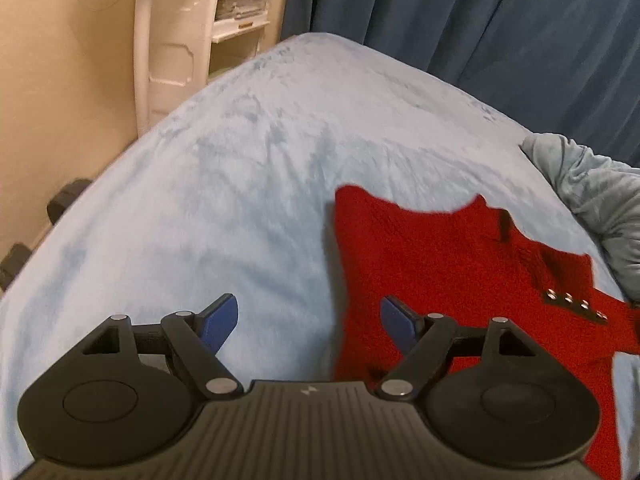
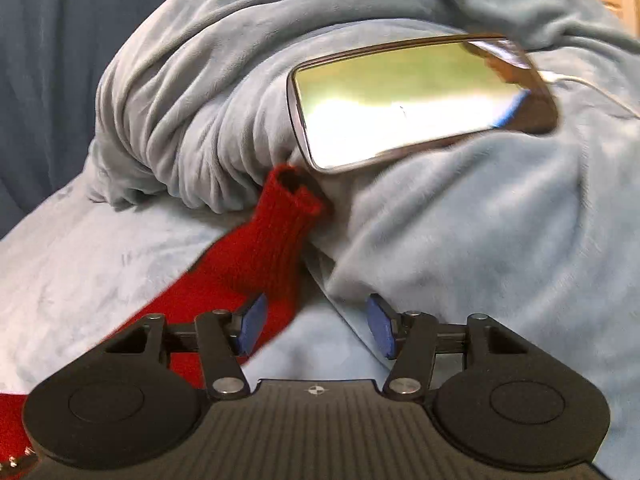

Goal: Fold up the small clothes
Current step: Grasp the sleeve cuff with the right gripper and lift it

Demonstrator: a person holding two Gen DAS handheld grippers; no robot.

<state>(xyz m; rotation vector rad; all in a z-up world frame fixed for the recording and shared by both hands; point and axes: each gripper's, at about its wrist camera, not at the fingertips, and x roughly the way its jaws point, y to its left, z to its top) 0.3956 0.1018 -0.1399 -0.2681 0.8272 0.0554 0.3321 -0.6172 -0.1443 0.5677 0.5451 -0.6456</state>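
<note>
- Red knitted garment (image 1: pixel 440 264) spread flat on the light blue blanket (image 1: pixel 240 180) of the bed, body opened out, row of metal snaps (image 1: pixel 576 306) showing near one edge.
- One sleeve (image 2: pixel 276 240) stretched out straight, cuff touching the bunched grey-blue bedding (image 2: pixel 180 120), just below a mirror (image 2: pixel 400 108) lying there.
- No fold visible yet in either view; judged as the laying-out stage, roughly done.
- Left tongs (image 1: pixel 308 324) spread wide and empty, hovering over the garment's near edge, one blue pad above red knit, the other above blanket.
- Right tongs (image 2: pixel 316 324) parted, nothing pinched, left pad over the sleeve.
- Still to do, by judgement: sleeves in, body folded over.
- Other sleeve not clearly seen.
</note>
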